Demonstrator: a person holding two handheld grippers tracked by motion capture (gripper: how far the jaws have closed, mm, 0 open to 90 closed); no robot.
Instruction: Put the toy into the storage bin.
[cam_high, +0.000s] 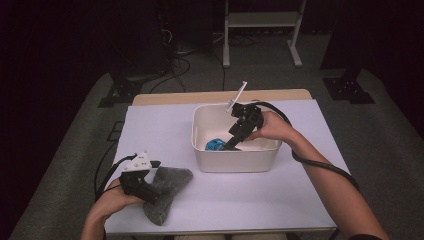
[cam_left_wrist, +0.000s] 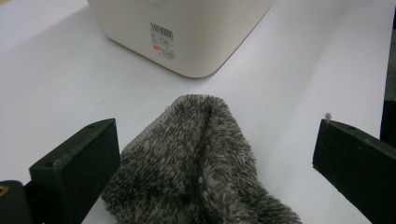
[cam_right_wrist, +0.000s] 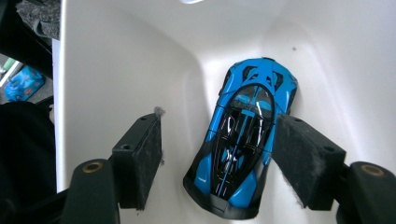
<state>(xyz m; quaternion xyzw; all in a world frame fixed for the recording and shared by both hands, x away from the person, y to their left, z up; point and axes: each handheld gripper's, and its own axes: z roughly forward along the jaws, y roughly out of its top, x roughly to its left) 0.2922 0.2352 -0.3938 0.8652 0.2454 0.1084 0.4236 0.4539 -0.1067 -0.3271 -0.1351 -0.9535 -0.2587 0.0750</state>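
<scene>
Inside white plastic bin (cam_high: 235, 161): right gripper (cam_right_wrist: 217, 158) straddling blue toy car (cam_right_wrist: 243, 149), jaws wide open, gripping nothing.
Left gripper (cam_left_wrist: 215, 163) idling open over grey fleece cloth (cam_left_wrist: 201, 163); centring jaws across car's flanks before closing is looking advisable.

Your table (cam_high: 300, 200) carries a white sheet, with a white tub (cam_high: 235, 160) and a grey cloth (cam_high: 167, 192) lying apart on it.

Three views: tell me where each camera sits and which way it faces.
High view: above the person's side, looking forward and down on the table; both forearms enter below.
Left gripper view: rides the left gripper, facing the grey cloth.
Right gripper view: rides the right gripper, looking into the tub at the blue toy car.
All share the tub.
</scene>
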